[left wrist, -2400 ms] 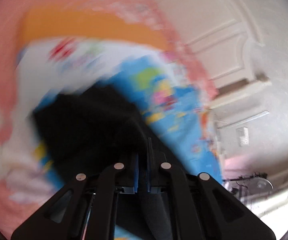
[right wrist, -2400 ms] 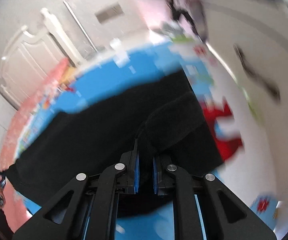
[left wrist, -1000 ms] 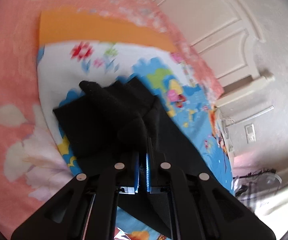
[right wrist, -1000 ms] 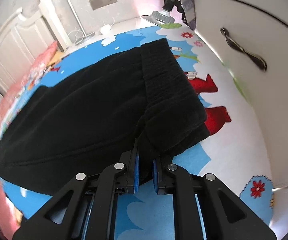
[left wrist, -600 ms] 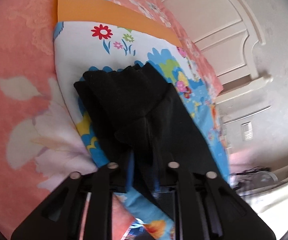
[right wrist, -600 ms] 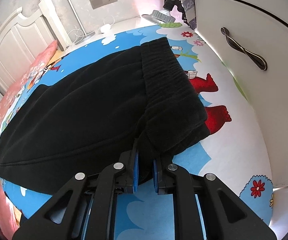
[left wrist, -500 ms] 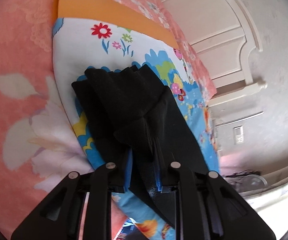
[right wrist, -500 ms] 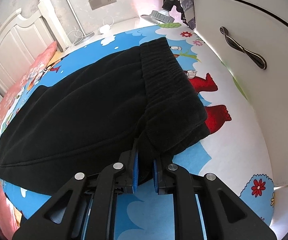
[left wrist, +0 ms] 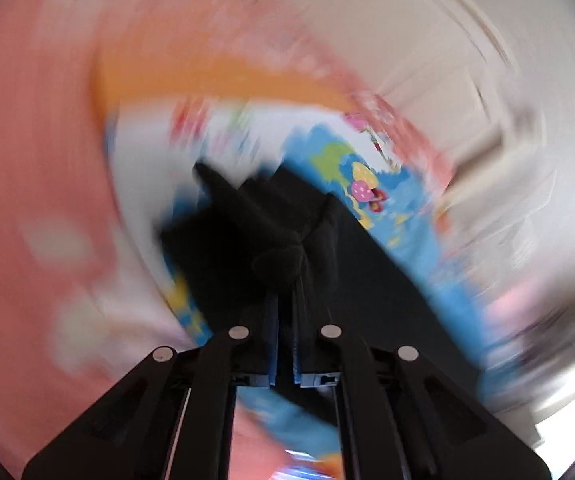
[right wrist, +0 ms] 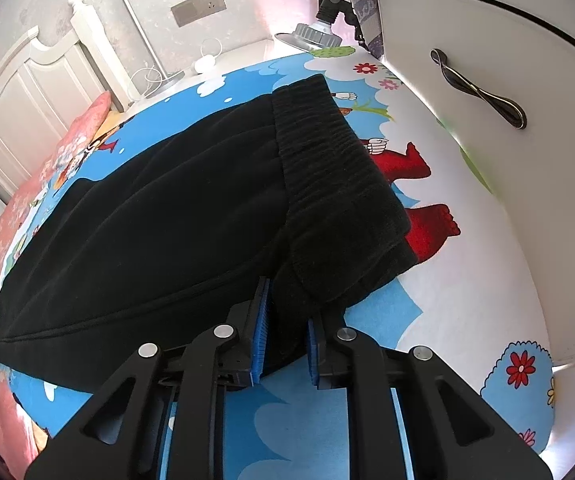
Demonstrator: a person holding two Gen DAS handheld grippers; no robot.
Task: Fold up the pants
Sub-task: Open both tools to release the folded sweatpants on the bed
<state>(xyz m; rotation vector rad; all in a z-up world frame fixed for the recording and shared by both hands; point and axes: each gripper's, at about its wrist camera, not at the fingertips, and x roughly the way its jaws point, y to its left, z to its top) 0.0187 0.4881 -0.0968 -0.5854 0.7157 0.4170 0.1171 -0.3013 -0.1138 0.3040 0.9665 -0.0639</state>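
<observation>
The black pants (right wrist: 167,220) lie spread on a cartoon-print sheet (right wrist: 467,280), with the ribbed waistband (right wrist: 335,168) folded over at the right. My right gripper (right wrist: 285,292) is shut on the near corner of the waistband, and black cloth fills the narrow gap between its blue pads. The left wrist view is smeared by motion. There the pants (left wrist: 247,232) end in bunched leg cuffs, and my left gripper (left wrist: 285,300) is closing its jaws on a fold of that black cloth.
A white cabinet front with a dark handle (right wrist: 479,88) stands close along the right of the bed. A white headboard (right wrist: 27,92), a lamp (right wrist: 311,34) and a wall socket (right wrist: 197,6) are at the far end. A pink quilt (left wrist: 27,160) with an orange band (left wrist: 207,76) lies beyond the cuffs.
The left gripper opened briefly over the leg ends, then closed on the cloth again, and its view has gone blurry with motion. The right gripper stayed put, its pads standing slightly wider.
</observation>
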